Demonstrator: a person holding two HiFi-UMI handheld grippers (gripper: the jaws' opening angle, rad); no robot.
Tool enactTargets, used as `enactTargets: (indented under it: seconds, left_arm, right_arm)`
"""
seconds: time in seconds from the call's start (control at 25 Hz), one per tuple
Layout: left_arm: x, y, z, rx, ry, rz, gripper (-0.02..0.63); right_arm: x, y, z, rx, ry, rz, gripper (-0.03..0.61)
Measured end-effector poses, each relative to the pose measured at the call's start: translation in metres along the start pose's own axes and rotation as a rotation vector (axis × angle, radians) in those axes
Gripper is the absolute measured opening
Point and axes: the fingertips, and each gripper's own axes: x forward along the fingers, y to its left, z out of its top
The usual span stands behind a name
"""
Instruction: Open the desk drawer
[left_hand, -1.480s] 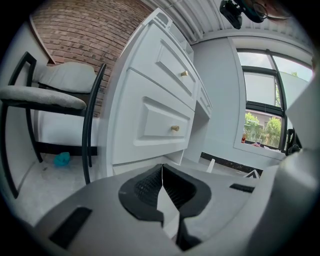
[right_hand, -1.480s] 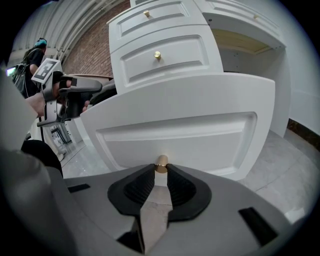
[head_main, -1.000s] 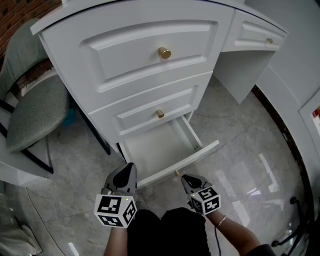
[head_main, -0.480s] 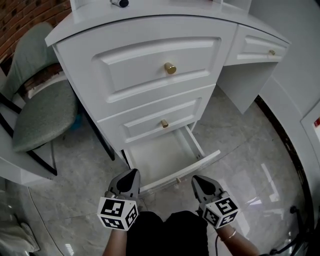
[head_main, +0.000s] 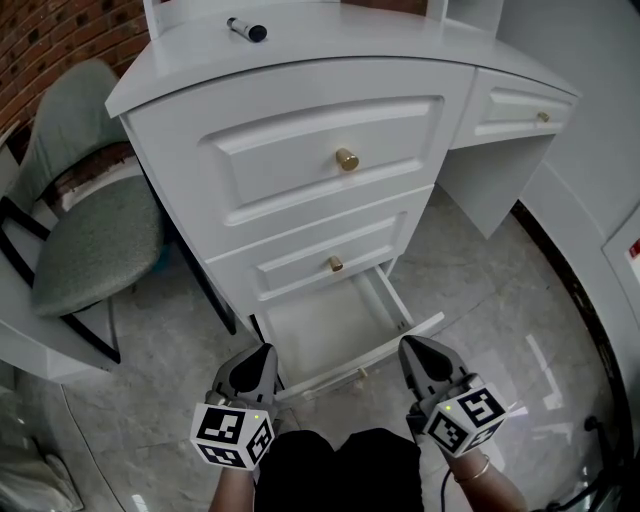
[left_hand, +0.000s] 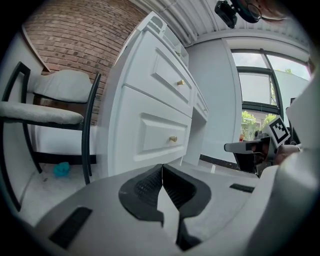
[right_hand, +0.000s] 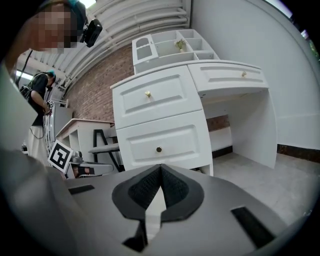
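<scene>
The white desk (head_main: 300, 70) has three stacked drawers. Its bottom drawer (head_main: 325, 325) stands pulled out over the floor, empty inside, with a small gold knob (head_main: 361, 373) on its front panel. The middle drawer (head_main: 300, 255) and top drawer (head_main: 300, 150) are closed. My left gripper (head_main: 262, 354) hovers in front of the open drawer's left end, shut and empty (left_hand: 162, 166). My right gripper (head_main: 410, 346) is held beyond the drawer's right corner, above the floor, also shut on nothing (right_hand: 160, 166). Neither touches the drawer.
A grey-green padded chair (head_main: 90, 240) with black legs stands left of the desk. A black marker (head_main: 245, 29) lies on the desktop. A side drawer (head_main: 520, 105) spans the kneehole at right. The polished stone floor (head_main: 500, 300) spreads to the right.
My right gripper has lifted up and away from the bottom drawer's knob and its jaws have closed. The left gripper rose a little. The drawer stays open.
</scene>
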Motion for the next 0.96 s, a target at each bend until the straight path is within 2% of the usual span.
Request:
enactTargets:
  seconds: [0.44, 0.72, 0.96]
  left_arm:
    - [0.001, 0.002, 0.01, -0.035, -0.029, -0.007, 0.009]
    - [0.002, -0.003, 0.017, -0.025, -0.034, -0.018, 0.009]
    - [0.001, -0.004, 0.015, -0.029, -0.032, -0.017, 0.009]
  right_arm:
    - [0.006, 0.007, 0.03, -0.022, -0.029, 0.002, 0.003]
    - [0.004, 0.011, 0.045, -0.018, -0.053, 0.008, 0.003]
    - [0.003, 0.016, 0.052, 0.033, -0.074, 0.032, 0.003]
